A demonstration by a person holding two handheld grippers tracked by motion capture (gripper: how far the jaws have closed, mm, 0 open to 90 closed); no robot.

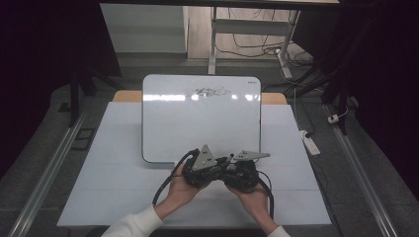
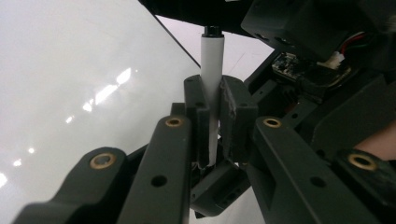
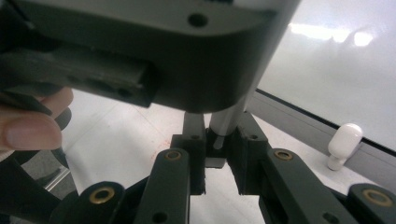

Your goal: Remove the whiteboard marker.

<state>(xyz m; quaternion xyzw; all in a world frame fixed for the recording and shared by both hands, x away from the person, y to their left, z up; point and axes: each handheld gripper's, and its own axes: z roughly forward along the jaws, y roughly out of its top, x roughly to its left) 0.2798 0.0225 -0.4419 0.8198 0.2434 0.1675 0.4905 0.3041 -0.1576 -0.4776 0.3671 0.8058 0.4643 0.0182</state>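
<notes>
A white marker (image 2: 212, 56) with a black end stands upright between the jaws of my left gripper (image 2: 212, 98), which is shut on its barrel. My right gripper (image 3: 223, 135) faces it and is shut on the marker's (image 3: 229, 119) far end. In the high view the left gripper (image 1: 216, 165) and right gripper (image 1: 231, 165) meet nose to nose just in front of the whiteboard's (image 1: 197, 123) near edge, each held in a hand. A black scribble (image 1: 207, 91) runs along the top of the board.
A small white rounded cap-like piece (image 3: 344, 140) stands on the table beside the whiteboard's frame. The board lies on a white sheet (image 1: 118, 168) covering the table. Beyond the table are desk legs, cables and a power strip (image 1: 311, 143) on the floor.
</notes>
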